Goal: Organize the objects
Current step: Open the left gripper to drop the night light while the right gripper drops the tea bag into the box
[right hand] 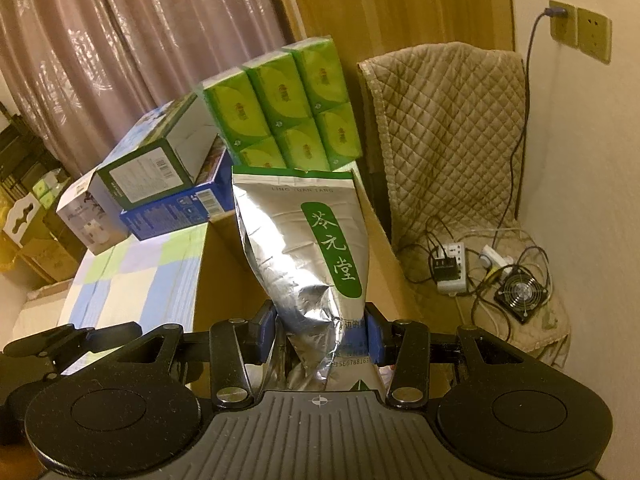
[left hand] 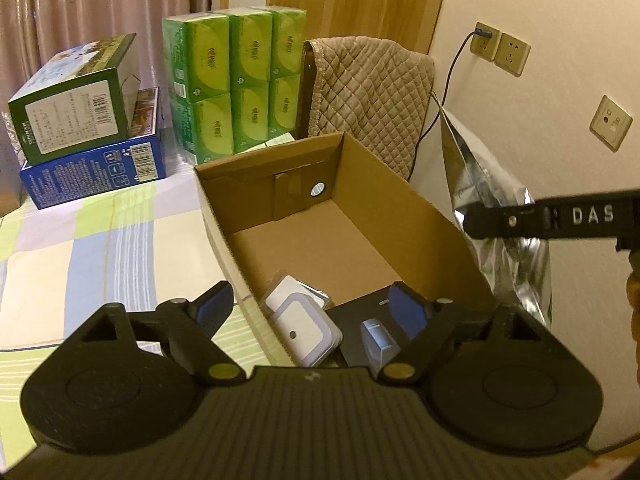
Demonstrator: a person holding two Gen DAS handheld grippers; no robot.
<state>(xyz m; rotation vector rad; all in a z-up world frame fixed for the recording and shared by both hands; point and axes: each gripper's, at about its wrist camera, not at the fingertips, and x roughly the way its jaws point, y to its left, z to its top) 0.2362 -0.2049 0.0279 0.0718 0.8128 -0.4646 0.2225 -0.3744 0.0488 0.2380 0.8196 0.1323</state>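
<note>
An open cardboard box (left hand: 404, 196) lies on the checked bed cover. At its near end are two white square devices (left hand: 302, 322), a small blue-grey item (left hand: 378, 342) and a flat black item (left hand: 356, 322). My left gripper (left hand: 312, 308) hangs open over that near end, its left finger outside the box wall and its right finger inside, with nothing pressed between the pads. My right gripper (right hand: 320, 336) is shut on the lower part of a silver foil bag (right hand: 296, 240) with a green label, held upright beside the box's right wall. In the left wrist view the foil bag (left hand: 476, 176) rises behind one black finger (left hand: 520, 222) of that gripper.
Green tissue packs (left hand: 236, 80) stand stacked behind the box. A green carton (left hand: 76, 104) sits on a blue carton (left hand: 96, 168) at the left. A quilt-covered chair (right hand: 448, 136) holds a power strip (right hand: 452, 268), cables and a small fan (right hand: 520, 294). Wall sockets (left hand: 500, 48) are at the right.
</note>
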